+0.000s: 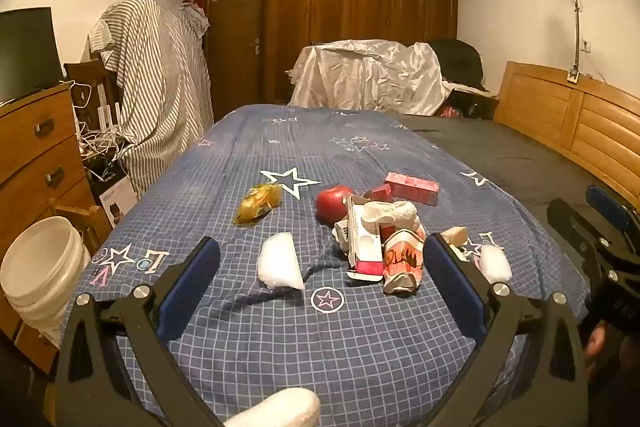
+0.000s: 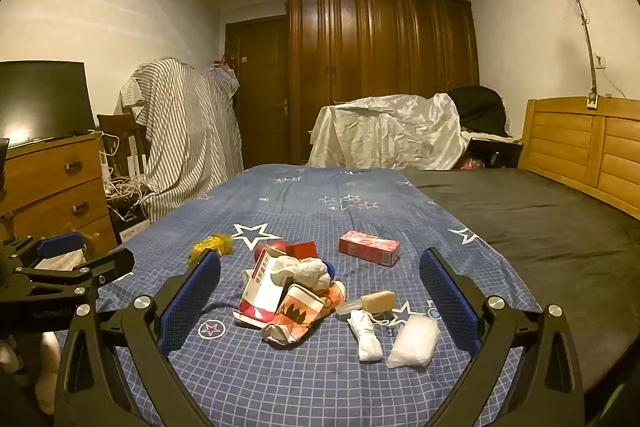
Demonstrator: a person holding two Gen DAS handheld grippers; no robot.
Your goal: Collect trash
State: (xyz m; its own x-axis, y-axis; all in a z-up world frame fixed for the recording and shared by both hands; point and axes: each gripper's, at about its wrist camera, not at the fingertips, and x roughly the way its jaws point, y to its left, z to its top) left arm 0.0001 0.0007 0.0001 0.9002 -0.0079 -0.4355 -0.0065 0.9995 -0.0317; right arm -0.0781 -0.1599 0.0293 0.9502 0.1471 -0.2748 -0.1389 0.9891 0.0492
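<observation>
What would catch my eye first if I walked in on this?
A heap of crumpled cartons and paper cups in the middle of the blue star-patterned bedsheet, with a red apple just behind it. Both open tools, left tool and right tool, frame the heap without touching anything.

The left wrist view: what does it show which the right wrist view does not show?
Only the left wrist view shows the white bucket beside the bed and a clear plastic bag between the open left gripper. Only the right wrist view shows the rolled white tissue. Both show the crushed paper cup and the pink box.
</observation>
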